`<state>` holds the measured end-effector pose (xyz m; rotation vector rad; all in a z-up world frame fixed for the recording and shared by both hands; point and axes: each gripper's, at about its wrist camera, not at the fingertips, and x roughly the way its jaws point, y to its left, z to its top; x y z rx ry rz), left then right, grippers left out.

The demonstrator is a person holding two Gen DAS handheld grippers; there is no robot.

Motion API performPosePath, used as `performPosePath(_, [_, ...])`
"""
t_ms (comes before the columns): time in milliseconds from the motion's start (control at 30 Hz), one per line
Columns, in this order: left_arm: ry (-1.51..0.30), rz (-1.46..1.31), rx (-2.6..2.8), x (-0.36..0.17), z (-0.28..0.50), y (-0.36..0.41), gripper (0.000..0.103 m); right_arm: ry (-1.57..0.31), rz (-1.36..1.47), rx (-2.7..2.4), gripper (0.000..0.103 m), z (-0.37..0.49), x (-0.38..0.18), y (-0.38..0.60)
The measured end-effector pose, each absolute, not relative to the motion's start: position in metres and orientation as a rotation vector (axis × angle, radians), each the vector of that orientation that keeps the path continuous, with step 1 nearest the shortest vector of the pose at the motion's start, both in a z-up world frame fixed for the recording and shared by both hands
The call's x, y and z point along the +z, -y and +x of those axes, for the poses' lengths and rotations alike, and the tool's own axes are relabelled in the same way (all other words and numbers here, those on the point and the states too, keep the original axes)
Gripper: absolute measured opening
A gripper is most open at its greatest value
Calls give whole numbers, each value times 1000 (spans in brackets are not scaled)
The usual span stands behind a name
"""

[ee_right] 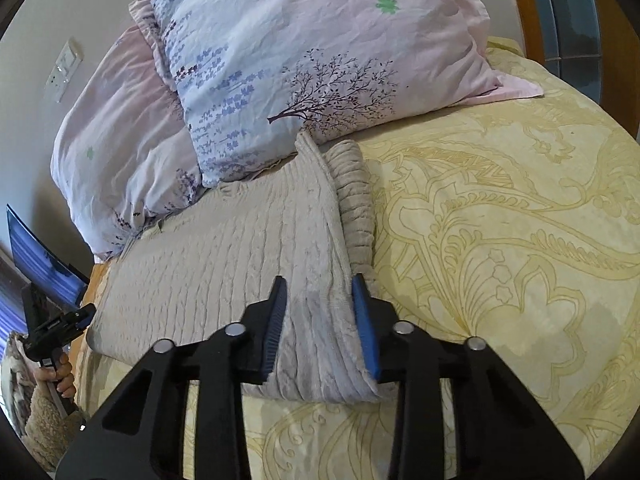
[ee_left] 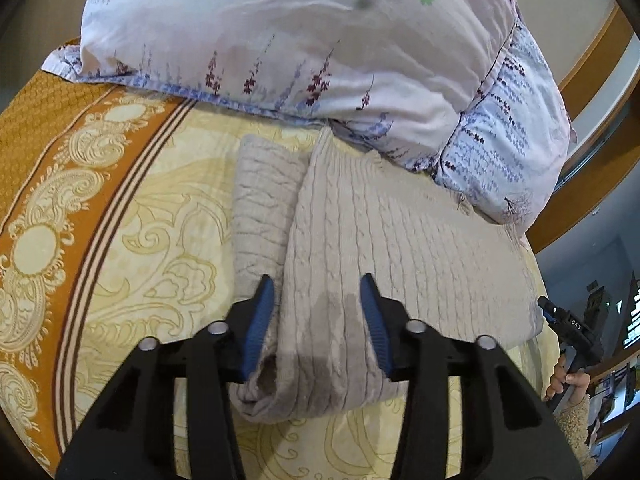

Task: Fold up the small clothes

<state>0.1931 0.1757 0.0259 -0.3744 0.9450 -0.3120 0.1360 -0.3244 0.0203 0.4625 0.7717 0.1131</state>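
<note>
From the left wrist, the beige cable-knit sweater [ee_left: 360, 232] lies flat on the yellow patterned bedspread [ee_left: 152, 216], its far end tucked against the floral pillows [ee_left: 280, 48]. The left gripper [ee_left: 318, 300] hangs at the near hem with its jaws partly open; the knit lies between the blue pads, but I cannot tell whether they press it. A sleeve is folded alongside, on the side away from the pillows' corner. From the right wrist, the right gripper [ee_right: 320, 300] straddles the other near corner of the sweater [ee_right: 240, 240], jaws likewise partly open around a raised fold, grip unclear. The knit looks soft, thick, floppy and light, not slippery; the hem corners seem the best holds. Its long axis runs from the grippers toward the pillows [ee_right: 304, 64].
</note>
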Motion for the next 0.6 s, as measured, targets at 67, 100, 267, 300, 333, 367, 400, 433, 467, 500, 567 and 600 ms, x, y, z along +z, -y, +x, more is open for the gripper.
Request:
performPosePath(67, [-955,-373,-313,23,193,-175,31,-773,466,116,27,136,19,325])
performPosePath(100, [-961,-370,-308,21,193,-174,29,-775,465,116,27,135,19,325])
performPosePath(267, [-971,-395,-315,15,191,-177,20,-790,456,125,27,137,15,321])
performPosePath(300, [-971,-406,-317,14,190,-178,19,-791,452,123,24,137,15,321])
performPosePath(333, [-971,-411,-318,14,190,-178,14,-789,446,124,12,137,15,320])
performPosePath(367, [-969,-415,-320,14,190,-179,9,-789,441,125,12,137,15,318])
performPosePath(400, [-966,-417,-323,14,189,-180,9,-781,446,126,12,136,16,319])
performPosePath(433, [-961,-415,-325,15,188,-180,8,-774,451,130,12,136,18,319])
performPosePath(467, [-958,-413,-327,16,187,-179,8,-763,455,134,12,134,21,320])
performPosePath(500, [-954,-411,-332,17,186,-180,8,-751,460,135,11,133,24,320])
performPosePath(567, [-947,-423,-346,21,184,-182,7,-726,472,135,11,130,31,323])
performPosePath(600, [-941,-426,-350,23,183,-183,7,-715,482,139,11,128,34,324])
